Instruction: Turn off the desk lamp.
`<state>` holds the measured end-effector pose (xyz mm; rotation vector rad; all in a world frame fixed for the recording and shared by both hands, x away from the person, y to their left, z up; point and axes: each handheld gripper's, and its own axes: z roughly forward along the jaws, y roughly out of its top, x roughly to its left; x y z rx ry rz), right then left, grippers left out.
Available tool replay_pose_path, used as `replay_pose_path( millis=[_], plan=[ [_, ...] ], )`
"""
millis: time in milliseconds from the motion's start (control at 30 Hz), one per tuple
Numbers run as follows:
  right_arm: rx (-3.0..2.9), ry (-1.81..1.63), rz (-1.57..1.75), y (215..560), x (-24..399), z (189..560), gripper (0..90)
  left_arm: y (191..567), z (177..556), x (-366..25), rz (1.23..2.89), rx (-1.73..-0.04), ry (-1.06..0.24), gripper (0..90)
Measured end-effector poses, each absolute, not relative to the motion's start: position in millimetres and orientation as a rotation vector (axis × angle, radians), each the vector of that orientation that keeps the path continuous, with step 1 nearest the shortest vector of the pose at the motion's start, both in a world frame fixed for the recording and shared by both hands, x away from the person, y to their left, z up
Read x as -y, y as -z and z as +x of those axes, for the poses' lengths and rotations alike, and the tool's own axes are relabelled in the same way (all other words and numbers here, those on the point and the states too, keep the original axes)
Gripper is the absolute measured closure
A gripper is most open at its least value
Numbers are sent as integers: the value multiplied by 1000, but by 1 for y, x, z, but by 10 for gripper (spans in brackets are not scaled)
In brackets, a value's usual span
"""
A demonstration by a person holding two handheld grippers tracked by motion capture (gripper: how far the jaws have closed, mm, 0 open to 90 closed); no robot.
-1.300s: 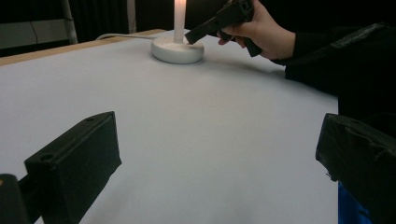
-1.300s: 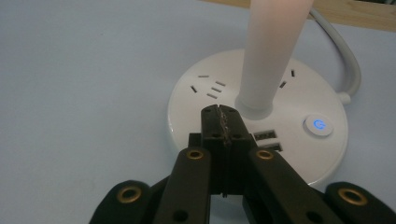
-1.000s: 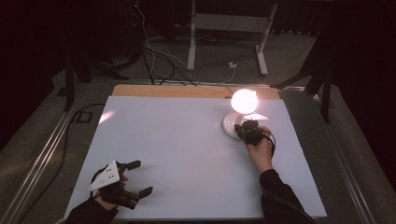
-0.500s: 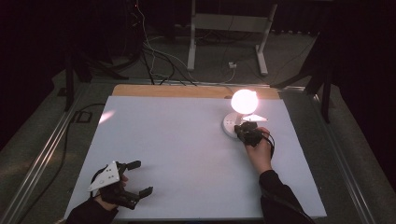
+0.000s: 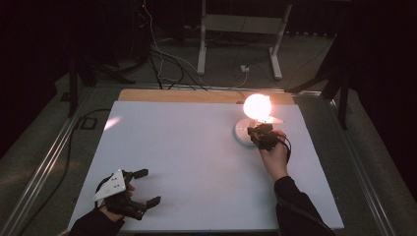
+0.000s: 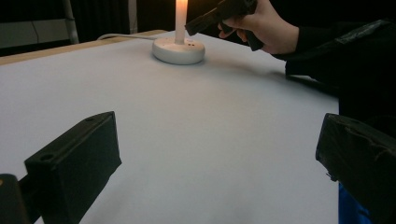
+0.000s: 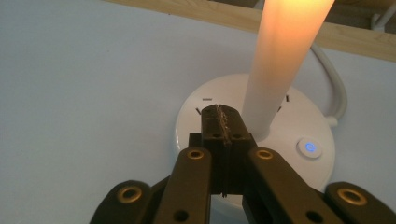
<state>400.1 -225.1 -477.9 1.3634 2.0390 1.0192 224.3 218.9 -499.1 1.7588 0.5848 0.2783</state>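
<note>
the lamp (image 5: 252, 129) stands lit near the table's far right corner, its round white base (image 7: 254, 135) flat on the white top and its glowing stem (image 7: 285, 56) rising upright from the middle. a cord (image 7: 334, 86) leaves the base toward the far edge. on the base, a small button (image 7: 309, 148) shows a blue ring, and a few dark marks sit around the stem.

the right gripper (image 7: 219, 123) has its jaws pressed together with nothing between them, their joined tip poised over the base just beside the stem, left of the button in the right gripper view. whether the tip touches the base i cannot tell. the right hand (image 5: 275, 155) holds it from the near side.

the left gripper (image 5: 137, 189) rests by the table's near left corner, well apart, jaws spread wide and empty.

risk, as i judge it: the tip sits close to the stem, so a sideways slip could knock it and tilt or slide the light base. pressing off the button would do nothing, and a hard push could skid the lamp toward the far edge.
</note>
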Motion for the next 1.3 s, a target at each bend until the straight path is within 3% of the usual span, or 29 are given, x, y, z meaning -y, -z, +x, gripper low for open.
replay_pose_path(
  millis=[1300],
  plan=[
    [-2073, -971, 1392, 500, 225, 405, 900, 499, 224, -219, 1763, -583, -276, 5]
  ],
)
